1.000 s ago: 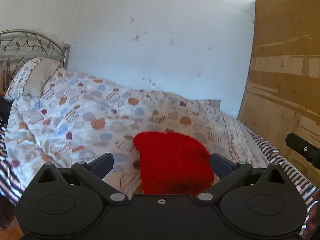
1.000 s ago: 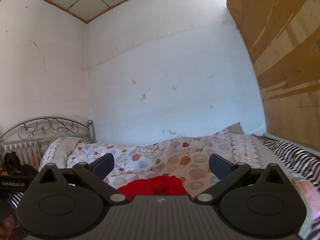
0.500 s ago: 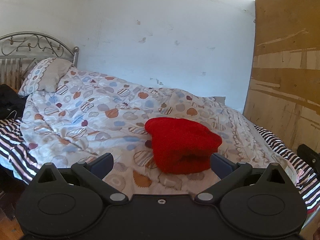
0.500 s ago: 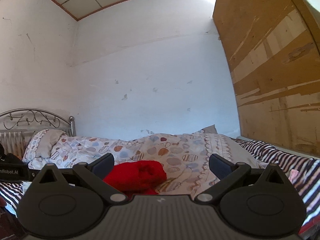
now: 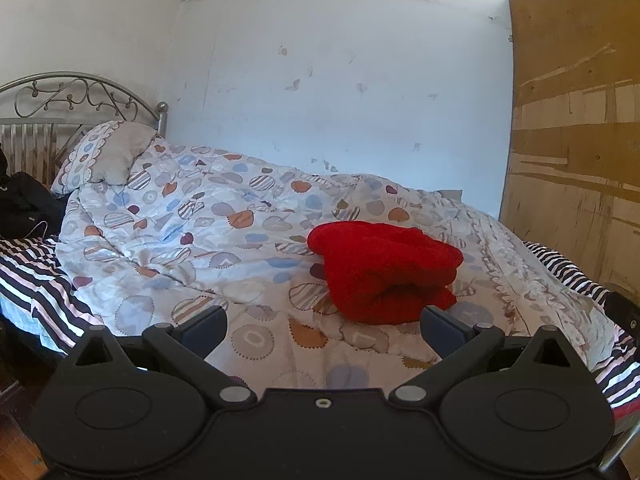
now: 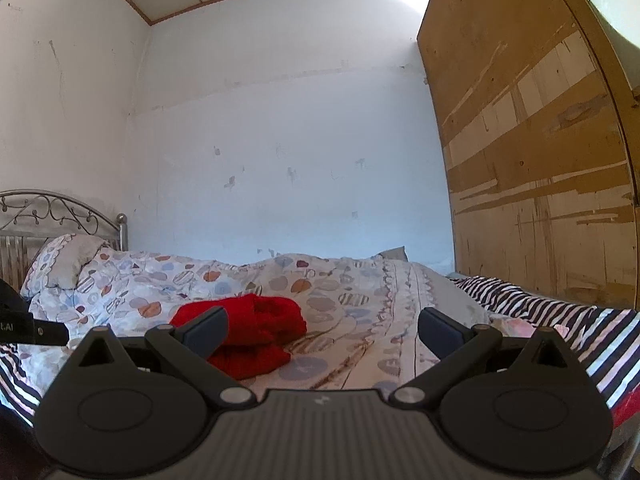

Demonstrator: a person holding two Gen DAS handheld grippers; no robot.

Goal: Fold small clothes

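From where I stand, the left gripper [image 5: 323, 326] is held low and level over the near edge of the bed, its two fingers spread wide with nothing between them. The red garment [image 5: 386, 270] lies folded into a thick bundle on the patterned quilt [image 5: 192, 220], at about one o'clock from that gripper, just past its right fingertip and not touching it. The open folded edge of the bundle faces the gripper.

The right gripper [image 6: 323, 326] is also level and pointing across the bed toward the white wall [image 6: 300, 140], its fingers likewise spread wide and gripping nothing. From its camera the red garment [image 6: 256, 332] sits at about eleven o'clock, partly hidden behind the left finger; whether that finger touches the cloth I cannot tell.

The quilt, printed with hearts and circles, covers most of the mattress. A pillow [image 5: 108, 158] rests at ten o'clock against the metal headboard [image 5: 76, 96]. A black-and-white striped sheet [image 6: 552, 312] shows along the bed's edge at three o'clock, beside a worn wooden panel [image 6: 532, 152].
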